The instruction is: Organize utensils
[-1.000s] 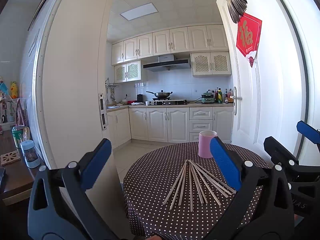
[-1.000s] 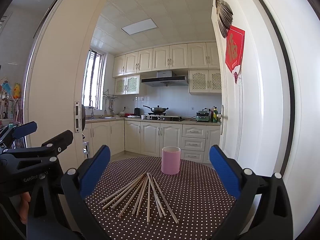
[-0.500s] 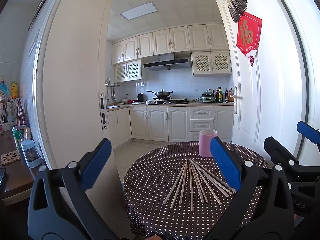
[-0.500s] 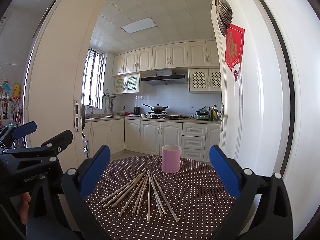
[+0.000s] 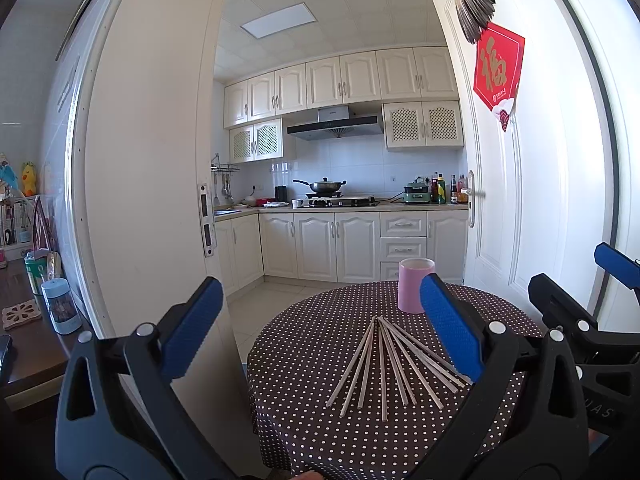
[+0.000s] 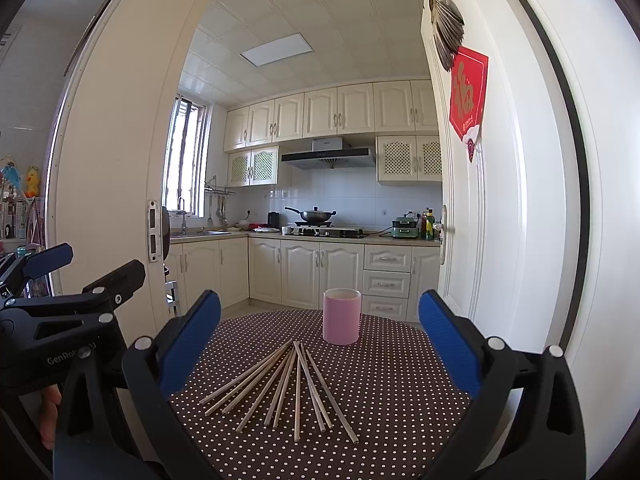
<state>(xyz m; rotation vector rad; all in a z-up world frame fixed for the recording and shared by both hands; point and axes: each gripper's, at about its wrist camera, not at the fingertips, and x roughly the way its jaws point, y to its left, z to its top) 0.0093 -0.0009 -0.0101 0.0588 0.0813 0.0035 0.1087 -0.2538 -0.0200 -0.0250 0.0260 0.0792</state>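
Lettering "GenRob" shows on your left gripper (image 6: 32,308), jaws wide like your right gripper (image 6: 319,344). Pale wooden chopsticks (image 6: 286,388) fan across the polka-dot tablecloth (image 6: 400,400), near of the pink cup (image 6: 341,316).

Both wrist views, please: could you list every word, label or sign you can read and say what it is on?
"福", gold, on the red door hanging.
"GenRob", rest cut off, on the left gripper body in the right wrist view.
"UAS", partial, on the right gripper body in the left wrist view.
Small print under the character, the range hood badge and the bottle labels: too small to read.
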